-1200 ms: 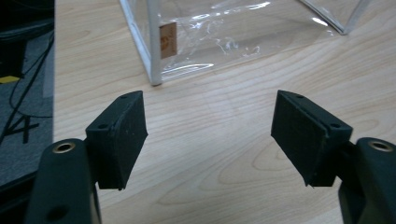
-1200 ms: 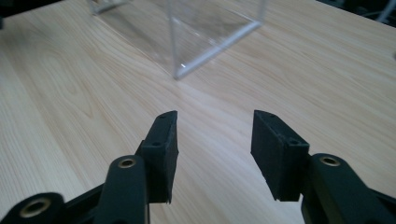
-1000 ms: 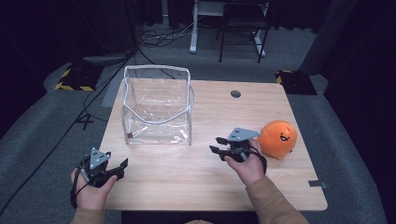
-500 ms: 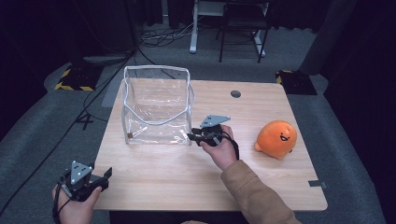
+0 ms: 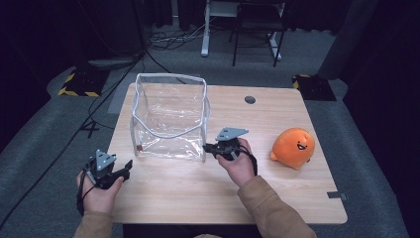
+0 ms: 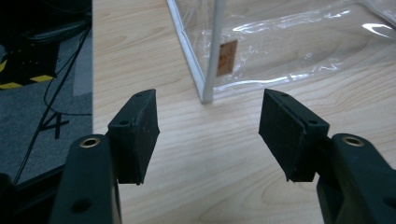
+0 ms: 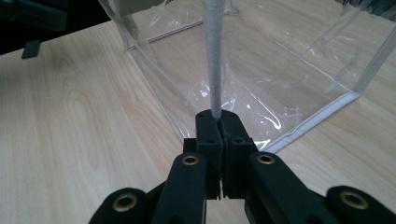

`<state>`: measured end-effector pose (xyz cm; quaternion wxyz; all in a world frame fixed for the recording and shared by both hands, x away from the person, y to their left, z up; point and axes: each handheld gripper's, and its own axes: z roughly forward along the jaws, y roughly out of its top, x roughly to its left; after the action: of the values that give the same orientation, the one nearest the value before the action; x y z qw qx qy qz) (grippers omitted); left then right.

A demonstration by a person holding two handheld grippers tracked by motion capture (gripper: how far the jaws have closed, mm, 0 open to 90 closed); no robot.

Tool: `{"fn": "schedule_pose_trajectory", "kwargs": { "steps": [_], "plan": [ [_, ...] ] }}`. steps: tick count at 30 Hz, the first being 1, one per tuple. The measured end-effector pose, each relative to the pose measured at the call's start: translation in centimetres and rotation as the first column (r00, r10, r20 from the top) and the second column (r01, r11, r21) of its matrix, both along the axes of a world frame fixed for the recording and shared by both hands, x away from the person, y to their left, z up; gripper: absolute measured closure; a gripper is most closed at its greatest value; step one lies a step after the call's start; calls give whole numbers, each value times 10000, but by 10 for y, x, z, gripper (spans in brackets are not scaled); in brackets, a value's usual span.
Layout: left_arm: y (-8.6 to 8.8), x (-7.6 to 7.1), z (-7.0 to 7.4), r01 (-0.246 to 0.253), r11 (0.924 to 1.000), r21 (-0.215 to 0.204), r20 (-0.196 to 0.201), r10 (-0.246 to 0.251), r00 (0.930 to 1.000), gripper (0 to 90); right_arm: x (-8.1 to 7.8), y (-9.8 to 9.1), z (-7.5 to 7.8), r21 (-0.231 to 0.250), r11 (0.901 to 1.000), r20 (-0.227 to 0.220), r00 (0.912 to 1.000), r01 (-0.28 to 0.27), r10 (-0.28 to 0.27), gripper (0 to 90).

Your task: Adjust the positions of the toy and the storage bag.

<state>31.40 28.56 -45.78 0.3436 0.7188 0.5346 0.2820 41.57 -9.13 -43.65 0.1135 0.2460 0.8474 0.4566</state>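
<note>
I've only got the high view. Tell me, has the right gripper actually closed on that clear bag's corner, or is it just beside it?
Observer: It has. In the right gripper view, the right gripper has its jaws shut on the white trim running up the corner of the clear bag.
Operator: And the left one, is anything between its jaws?
Observer: Nothing. The left gripper is open over the bare table. Its jaws have just been closing a little. The bag's other near corner is straight ahead of it, not touched.
</note>
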Motion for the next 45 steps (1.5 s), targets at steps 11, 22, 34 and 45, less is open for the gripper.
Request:
{"fn": "schedule_pose_trajectory", "kwargs": {
  "steps": [11, 22, 34, 45],
  "plan": [
    [-44, 16, -3, 1757, 9844, 78, -296, -1754, 9841, 568, -43, -49, 0, 112, 9990, -131, 9990, 440, -438, 882],
    [-79, -14, -2, 3984, 9169, 227, -611, -3965, 9160, 874, -81, -91, 1, 195, 9973, -274, 9972, 705, -699, 882],
    [-81, -86, 1, 4653, 8852, 7, -922, -4633, 8814, 872, -142, -106, 4, 48, 9998, -400, 9990, 188, -186, 881],
    [-79, -104, 0, 4828, 8751, -327, -918, -4837, 8704, 860, -177, -110, 4, -159, 9999, -467, 9989, -48, 40, 874]
  ]
}}
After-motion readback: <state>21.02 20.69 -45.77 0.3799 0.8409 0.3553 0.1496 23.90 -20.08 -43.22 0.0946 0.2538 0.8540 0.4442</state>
